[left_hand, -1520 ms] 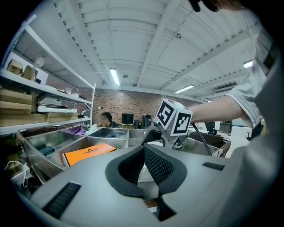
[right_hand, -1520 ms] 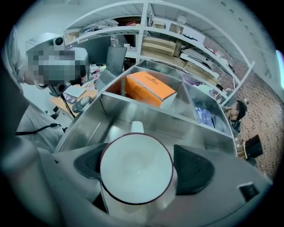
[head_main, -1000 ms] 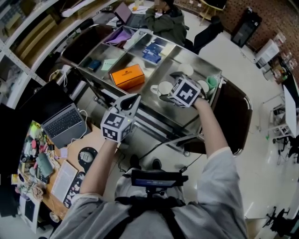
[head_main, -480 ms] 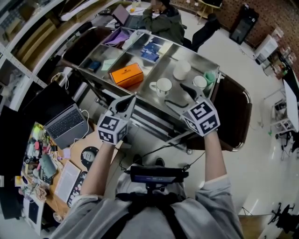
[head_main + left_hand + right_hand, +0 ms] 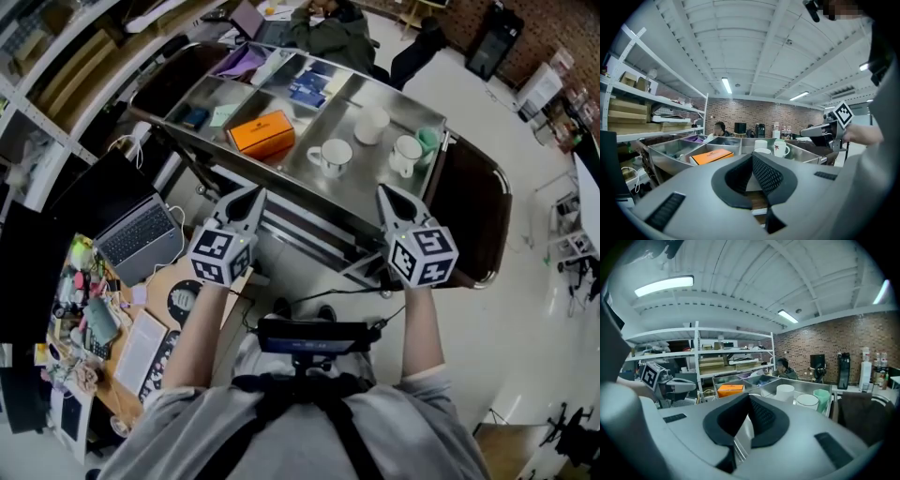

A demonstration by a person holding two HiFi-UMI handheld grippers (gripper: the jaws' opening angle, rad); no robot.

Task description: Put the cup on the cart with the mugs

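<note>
The steel cart [image 5: 309,192] stands in front of me. On its right tray stand a white mug [image 5: 330,156], an upturned white cup [image 5: 371,124], a white mug with a red print [image 5: 405,155] and a green cup [image 5: 427,141]. My right gripper [image 5: 384,192] hovers off the cart's near edge, clear of the mugs. Its jaws have just been closing and are shut with nothing between them [image 5: 749,399]. My left gripper [image 5: 255,195] is beside it at the same edge, shut and holding nothing [image 5: 752,157]. The printed mug [image 5: 780,148] shows in the left gripper view.
An orange box [image 5: 261,133] lies in the cart's middle compartment, papers and small items in the far ones. A person [image 5: 333,33] sits beyond the cart. A dark chair [image 5: 473,220] is at the right, a laptop [image 5: 139,246] and a cluttered desk [image 5: 84,328] at the left.
My right gripper drew back from among the mugs toward me, rolled upright, and its jaws closed empty. The printed mug now stands uncovered on the cart. My left gripper shifted slightly.
</note>
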